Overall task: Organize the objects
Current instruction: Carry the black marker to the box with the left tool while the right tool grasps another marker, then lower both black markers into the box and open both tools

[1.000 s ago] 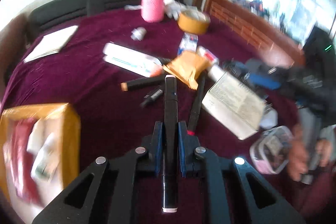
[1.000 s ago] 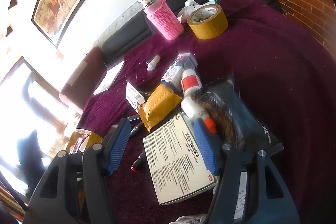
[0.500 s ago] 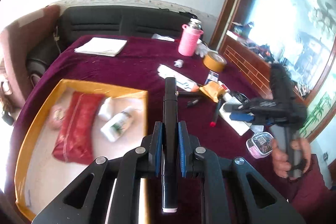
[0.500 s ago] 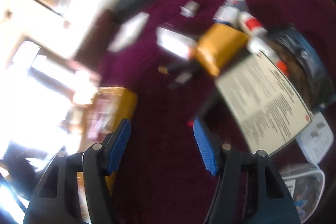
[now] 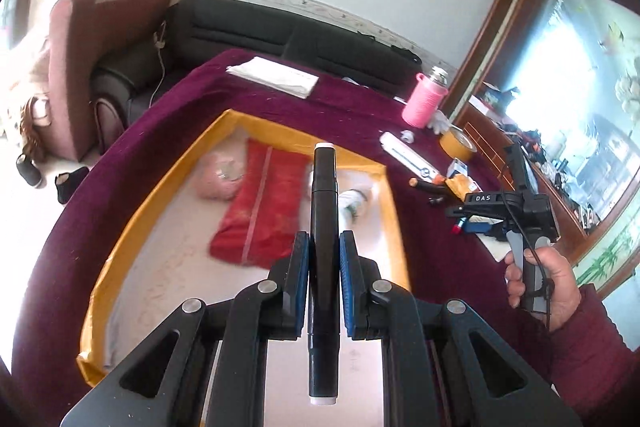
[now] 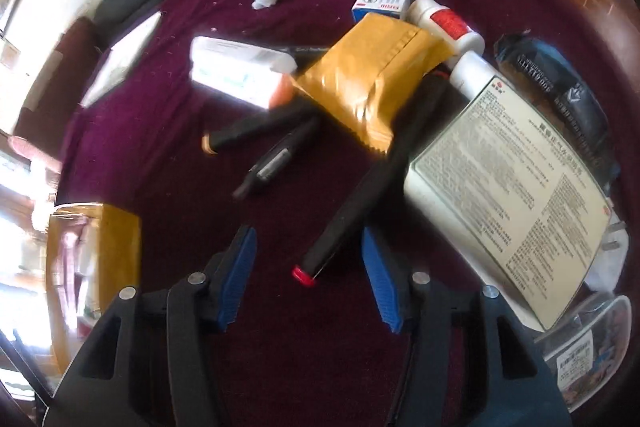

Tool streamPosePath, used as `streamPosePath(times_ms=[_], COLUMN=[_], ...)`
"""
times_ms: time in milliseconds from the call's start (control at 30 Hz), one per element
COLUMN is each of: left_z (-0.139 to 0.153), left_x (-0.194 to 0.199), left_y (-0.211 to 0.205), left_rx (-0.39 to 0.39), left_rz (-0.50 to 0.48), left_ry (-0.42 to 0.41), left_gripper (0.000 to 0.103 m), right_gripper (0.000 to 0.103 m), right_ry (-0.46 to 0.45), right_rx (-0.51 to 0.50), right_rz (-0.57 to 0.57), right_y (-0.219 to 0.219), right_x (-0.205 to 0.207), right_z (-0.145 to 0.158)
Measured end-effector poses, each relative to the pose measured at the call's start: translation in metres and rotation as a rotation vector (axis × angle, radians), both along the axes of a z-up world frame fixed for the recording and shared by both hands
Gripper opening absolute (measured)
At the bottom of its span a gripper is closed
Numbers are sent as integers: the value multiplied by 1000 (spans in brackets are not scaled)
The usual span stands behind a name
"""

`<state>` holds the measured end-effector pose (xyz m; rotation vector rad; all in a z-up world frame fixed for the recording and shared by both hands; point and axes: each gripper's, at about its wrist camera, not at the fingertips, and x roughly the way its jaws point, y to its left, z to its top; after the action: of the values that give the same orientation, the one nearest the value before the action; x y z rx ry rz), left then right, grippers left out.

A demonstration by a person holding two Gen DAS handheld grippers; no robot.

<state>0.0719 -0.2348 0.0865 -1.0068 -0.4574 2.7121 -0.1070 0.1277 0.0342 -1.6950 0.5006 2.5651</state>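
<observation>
Clamped between the blue pads of the left gripper point(image 5: 323, 259) is a black marker point(image 5: 324, 211), held along the fingers with its white-capped tip over the yellow-rimmed box point(image 5: 168, 183). Inside that box a red pouch point(image 5: 260, 211), a pink bundle point(image 5: 218, 179) and a small white bottle point(image 5: 352, 201) are already laid. The marker could be dropped onto the bottle or against the box's near wall if released from this height, and it may roll.

The right gripper point(image 6: 310, 269) is closing with its pads still apart, and a red-tipped black pen point(image 6: 372, 183) on the burgundy bench point(image 6: 160, 131) is seen between them, not yet pressed. The pen's far end is tucked beside a yellow packet point(image 6: 368, 83) and a printed white box point(image 6: 508, 195), so these could be dragged along when the pen is lifted. The pen lies at a slant to the pads, so a skewed pinch could let it slip.
</observation>
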Motion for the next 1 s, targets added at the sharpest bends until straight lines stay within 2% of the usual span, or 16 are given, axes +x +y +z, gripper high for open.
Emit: streamPosePath(times_ms=[67,167,233,300,367,467,533,767,933,1000], left_z=[-5,-13,-17,-18,-17,-14,-12,-7,-2,0], left_x=[2,1,1,2,7,11,12,8,-13,-26], left_y=[-8,-16,-18,-19,-23,-26,-28,-25,-25,-26], left_rx=[19,45,58,66,63,49,36,-17,-89,-134], left_rz=[4,6,6,7,11,23,33,48,51,50], left_ry=[-5,-14,-20,-20,-11,-6,-9,-30,-95,-112], left_gripper=[12,12,12,12,12,12,12,12,12,12], right_gripper=[50,50,47,21,18,12,12,12,12,12], right_ry=[-10,-7,0,0,16,21,23,81,104,109], right_rx=[48,42,84,184,212,151,48,-155,-312,-325], right_rz=[-66,-196,-225,-223,-200,-171,-143,-8,96,151], right_y=[7,24,23,15,9,18,27,28,4,-17], right_x=[-4,-11,-18,-23,-22,-7,9,60,76,76], right_z=[1,0,0,-1,-1,0,2,21,35,43])
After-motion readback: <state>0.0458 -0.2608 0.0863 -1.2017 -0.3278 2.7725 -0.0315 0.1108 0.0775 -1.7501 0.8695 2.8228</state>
